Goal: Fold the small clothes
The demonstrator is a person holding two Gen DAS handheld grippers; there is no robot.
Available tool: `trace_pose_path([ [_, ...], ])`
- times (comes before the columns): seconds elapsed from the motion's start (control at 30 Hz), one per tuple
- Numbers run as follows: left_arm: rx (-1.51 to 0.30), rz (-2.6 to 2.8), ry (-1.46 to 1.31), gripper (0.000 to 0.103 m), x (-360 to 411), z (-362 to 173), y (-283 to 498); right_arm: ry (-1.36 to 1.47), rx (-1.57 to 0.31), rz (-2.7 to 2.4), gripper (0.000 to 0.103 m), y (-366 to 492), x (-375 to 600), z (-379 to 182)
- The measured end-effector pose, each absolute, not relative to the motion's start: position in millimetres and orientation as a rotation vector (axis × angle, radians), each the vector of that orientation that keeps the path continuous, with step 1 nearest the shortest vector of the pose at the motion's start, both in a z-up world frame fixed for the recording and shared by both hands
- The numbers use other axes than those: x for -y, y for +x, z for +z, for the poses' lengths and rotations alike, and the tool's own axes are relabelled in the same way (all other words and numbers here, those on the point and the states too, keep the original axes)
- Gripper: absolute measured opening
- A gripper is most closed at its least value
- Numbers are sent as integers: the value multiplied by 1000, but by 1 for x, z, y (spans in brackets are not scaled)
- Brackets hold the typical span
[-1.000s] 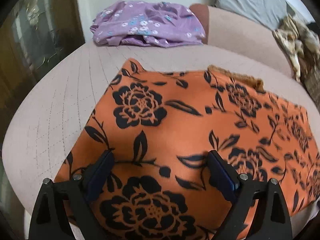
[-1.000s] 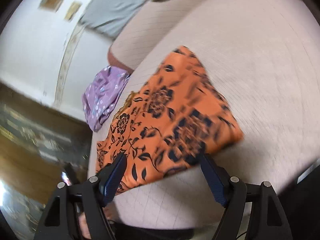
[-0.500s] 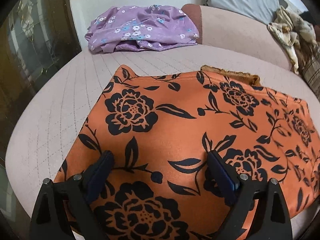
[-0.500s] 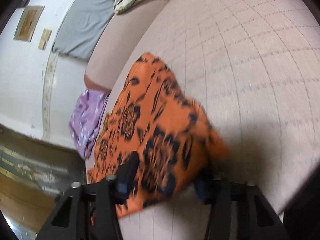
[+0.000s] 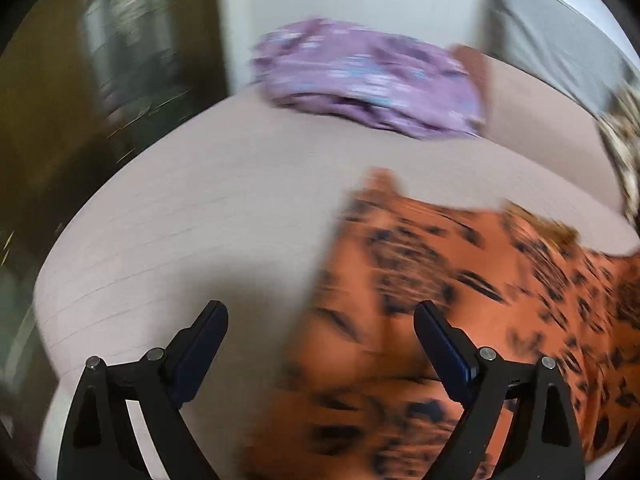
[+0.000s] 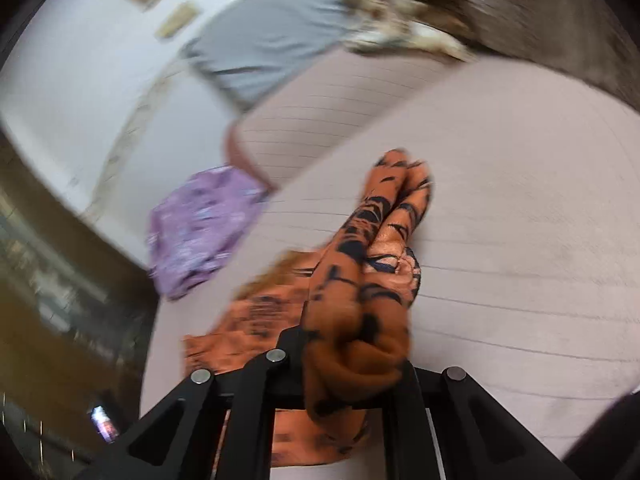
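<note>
1. The pinkish-beige quilted cushion surface (image 5: 200,216) filled most of both wrist views and carried every cloth item. In the right wrist view it (image 6: 520,240) spread from the centre toward 3 o'clock.
2. The grey pillow (image 6: 264,40) rested at 11 o'clock in the right wrist view, against the pale wall. In the left wrist view it (image 5: 560,36) appeared at 1 o'clock.
3. The orange cloth with black flower print (image 5: 460,304) lay on the cushion surface, occupying the left wrist view from the centre to 4 o'clock. The picture was blurred there, so its folds could not be read. In the right wrist view the same cloth (image 6: 360,280) was bunched into a thick roll that ran from the centre down toward 6 o'clock, with its flat remainder spread toward 7 o'clock.
4. The purple flowered garment (image 5: 368,80) sat crumpled at 12 o'clock in the left wrist view, well apart from the orange cloth. In the right wrist view it (image 6: 196,224) sat at 9 o'clock.
5. The right gripper (image 6: 352,356) stood at 6 o'clock in its own view. Its fingers were pressed together, pinching the bunched edge of the orange cloth.
6. The left gripper (image 5: 320,344) stood at 6 o'clock in its own view. Its fingers (image 5: 204,340) were spread wide and clamped nothing; the left side of the orange cloth lay beneath the gap.
</note>
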State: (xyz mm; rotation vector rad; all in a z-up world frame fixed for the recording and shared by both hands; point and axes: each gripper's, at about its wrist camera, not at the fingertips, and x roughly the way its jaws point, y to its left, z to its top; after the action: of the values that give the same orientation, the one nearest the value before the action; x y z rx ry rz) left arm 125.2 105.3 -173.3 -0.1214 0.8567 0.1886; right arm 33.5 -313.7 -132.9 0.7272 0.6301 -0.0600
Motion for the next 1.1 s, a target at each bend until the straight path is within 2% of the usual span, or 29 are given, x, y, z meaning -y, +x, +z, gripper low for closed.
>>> trace_pose_path([
  [0.13,-843,310,-231,94,-161,-168,118,657,-632,62,11,50,244,-100],
  [0.27,-814,421,-283,94,-209,-162,108,608,-696,180,12,74,167,-99],
  [0.4,-812,496,-356,94,-251,-163,98,558,-811,256,12,96,99,-124],
  [0.43,-814,503,-367,94,-255,-164,98,549,-890,276,12,105,75,-142],
  [0.53,-834,516,-395,94,-265,-169,98,523,-1100,333,19,123,30,-191],
  [0.63,-838,501,-390,94,-262,-170,100,499,-1063,370,23,116,28,-203],
  [0.7,-815,474,-369,94,-253,-165,102,563,-1066,484,49,112,41,-200],
  [0.73,-807,462,-353,94,-248,-162,105,626,-1089,591,76,110,50,-199],
  [0.77,-798,448,-335,94,-241,-159,106,664,-1084,668,80,104,61,-196],
  [0.9,-708,318,-287,94,-202,-142,107,618,-985,703,80,79,105,-175],
  [0.97,-655,266,-234,94,-181,-134,105,605,-907,660,75,68,137,-165],
  [1.0,-632,235,-196,94,-168,-131,103,592,-878,615,70,62,151,-161],
  [1.07,-617,175,-113,94,-138,-131,102,588,-864,529,43,64,172,-162],
  [1.1,-629,158,-94,94,-129,-135,104,603,-858,466,37,66,185,-168],
])
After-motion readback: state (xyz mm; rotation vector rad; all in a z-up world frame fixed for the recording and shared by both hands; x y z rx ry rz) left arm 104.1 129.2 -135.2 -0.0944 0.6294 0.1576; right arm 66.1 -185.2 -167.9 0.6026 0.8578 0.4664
